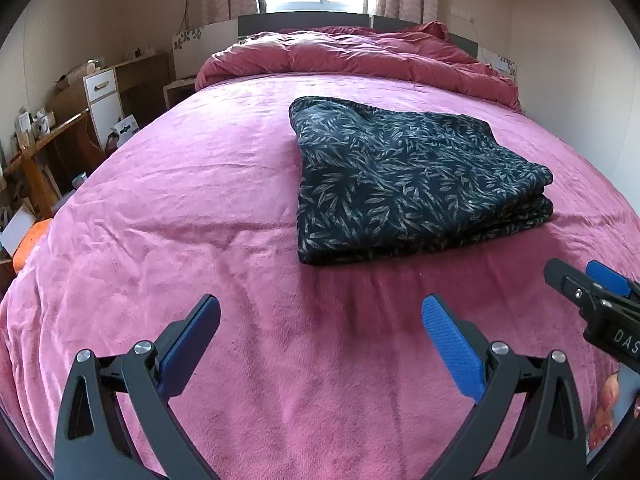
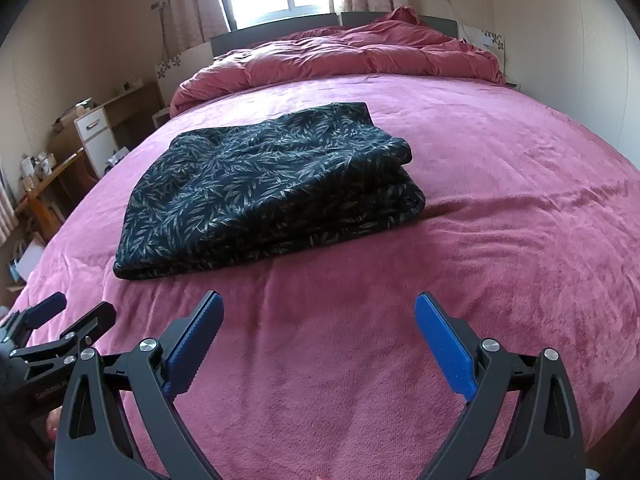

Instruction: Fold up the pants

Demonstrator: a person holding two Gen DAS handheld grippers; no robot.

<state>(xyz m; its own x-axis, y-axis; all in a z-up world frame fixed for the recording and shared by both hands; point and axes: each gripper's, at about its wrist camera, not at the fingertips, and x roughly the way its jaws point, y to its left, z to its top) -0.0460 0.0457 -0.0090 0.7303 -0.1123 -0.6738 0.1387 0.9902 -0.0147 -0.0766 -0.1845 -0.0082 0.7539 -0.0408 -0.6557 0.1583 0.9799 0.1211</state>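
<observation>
On the bed (image 1: 200,208), both grippers gape wide, empty.

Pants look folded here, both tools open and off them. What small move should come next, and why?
Probably just draw both tools back and stop. The pants lie in a stacked, layered bundle on the bed cover, and the left tool and right tool are open, empty, short of the cloth.

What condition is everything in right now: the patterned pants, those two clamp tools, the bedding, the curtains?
pants: folded into a layered stack, lying flat on the bed
left gripper: open, empty, above the blanket
right gripper: open, empty, short of the pants
pink blanket: spread out, lightly wrinkled
duvet: bunched at the headboard
curtains: drawn apart
</observation>
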